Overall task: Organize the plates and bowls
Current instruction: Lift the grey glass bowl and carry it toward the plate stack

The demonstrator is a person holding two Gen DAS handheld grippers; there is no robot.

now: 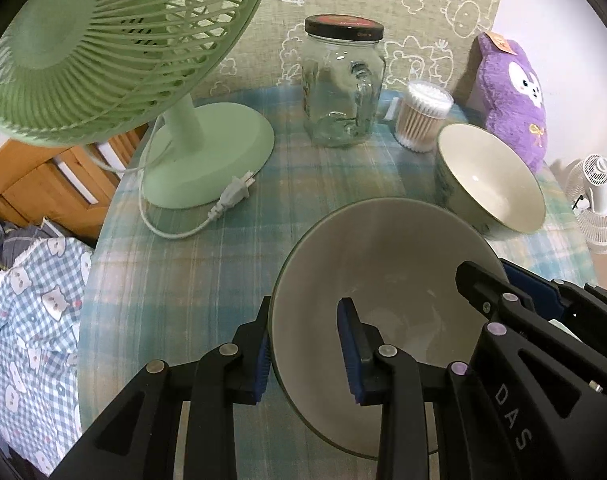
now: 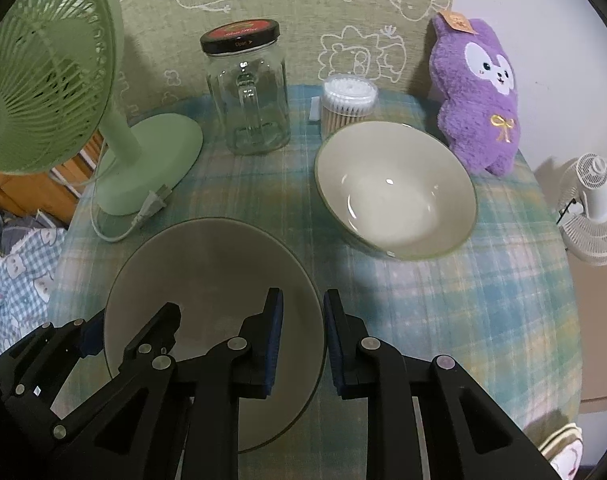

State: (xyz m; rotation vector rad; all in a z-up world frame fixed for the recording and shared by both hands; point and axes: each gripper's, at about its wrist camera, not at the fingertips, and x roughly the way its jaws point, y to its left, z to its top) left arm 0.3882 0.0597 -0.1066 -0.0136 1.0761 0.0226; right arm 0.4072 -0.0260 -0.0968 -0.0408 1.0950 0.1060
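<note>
Your near bowl (image 1: 383,276) sits low at the table's (image 2: 443,300) front edge, both tongs on its rim. Left tongs (image 1: 305,350) straddle the left rim, one pad inside, one outside. Right tongs (image 2: 303,344) pinch the right rim, jaws narrow. Behind, the second bowl (image 2: 395,192) rests beside the cotton swabs (image 2: 349,102), jar (image 2: 247,88) and purple plush (image 2: 479,96).

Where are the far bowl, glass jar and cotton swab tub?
far bowl (image 2: 395,196), right wrist view, inner floor.
glass jar (image 2: 249,96), right wrist view, front of the glass body.
cotton swab tub (image 1: 423,114), left wrist view, side wall.
</note>
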